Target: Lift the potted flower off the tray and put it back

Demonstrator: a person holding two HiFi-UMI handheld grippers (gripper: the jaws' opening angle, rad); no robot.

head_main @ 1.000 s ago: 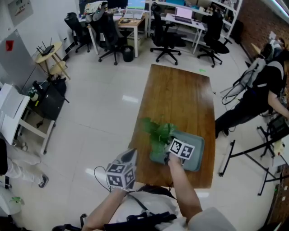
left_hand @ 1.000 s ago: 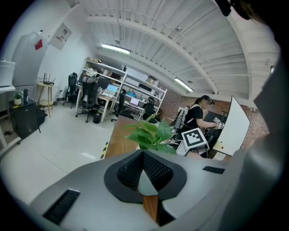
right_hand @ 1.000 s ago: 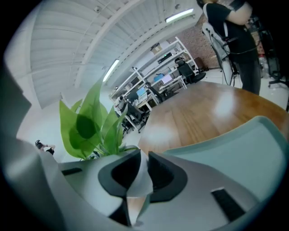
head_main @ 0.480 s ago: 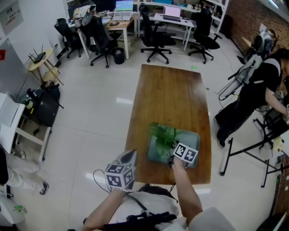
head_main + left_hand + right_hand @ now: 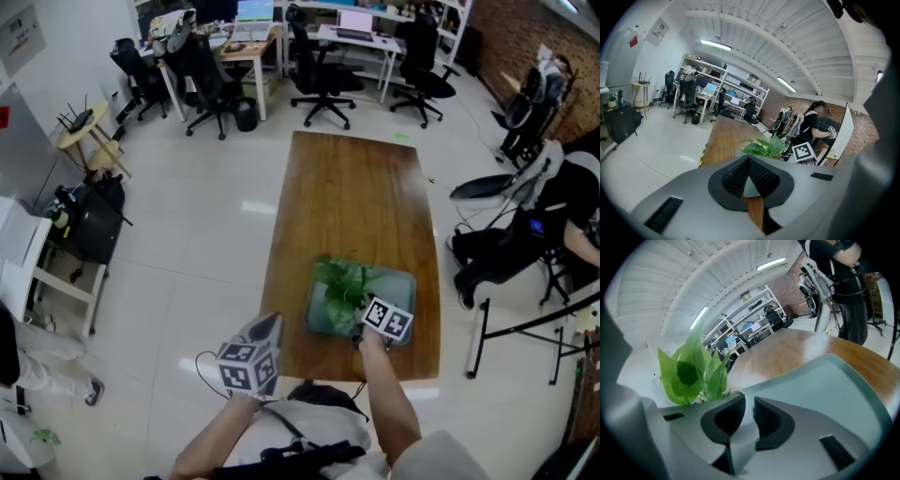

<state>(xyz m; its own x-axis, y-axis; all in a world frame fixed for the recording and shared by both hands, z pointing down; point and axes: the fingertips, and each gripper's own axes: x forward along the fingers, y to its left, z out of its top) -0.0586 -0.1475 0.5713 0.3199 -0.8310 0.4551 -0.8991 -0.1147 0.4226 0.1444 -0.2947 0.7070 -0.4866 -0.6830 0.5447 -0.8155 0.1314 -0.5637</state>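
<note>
Forearm outstretched, the right hand-held gripper (image 5: 356,340) tilts down, jaws just easing apart around the rim of the potted flower (image 5: 342,286) standing on the tray (image 5: 404,285). The left hand-held gripper (image 5: 270,326) hovers closed, empty, beside the bench (image 5: 356,197).

R gripper view: pot (image 5: 743,434) mostly behind R gripper (image 5: 749,398) body, only a wall sliver btwn fingers, which just eased apart; contact prob. gone. Head view: pot & fingers lost under leaves (image 5: 342,281) and gripper. Person (image 5: 572,211) cut by edge.
</note>
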